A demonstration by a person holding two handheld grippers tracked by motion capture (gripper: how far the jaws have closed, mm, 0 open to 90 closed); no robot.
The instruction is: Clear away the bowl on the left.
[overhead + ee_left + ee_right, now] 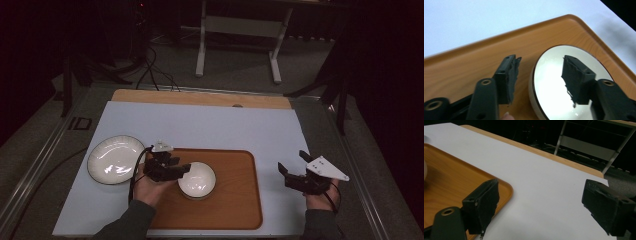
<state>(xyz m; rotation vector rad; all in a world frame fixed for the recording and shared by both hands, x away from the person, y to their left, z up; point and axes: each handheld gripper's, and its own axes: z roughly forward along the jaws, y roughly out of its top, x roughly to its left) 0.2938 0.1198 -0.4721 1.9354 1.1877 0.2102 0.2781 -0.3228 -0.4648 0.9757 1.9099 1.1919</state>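
A white bowl [197, 180] [554, 82] with a dark rim stands upright on the wooden tray [235, 200] [474, 67], left of the tray's middle. My left gripper [182, 169] [541, 60] is open at the bowl's left edge. One jaw hangs outside the rim over the tray, the other above the bowl's inside, and neither pad touches it. My right gripper [291, 160] [541, 185] is open wide over the white table cover, just right of the tray [444, 182], with nothing between its jaws.
A white plate [115, 160] with a dark rim lies on the white table cover [210, 125] left of the tray. The table's wooden far edge [200, 97] shows beyond the cover. A white metal stand [240, 30] and cables are on the floor behind.
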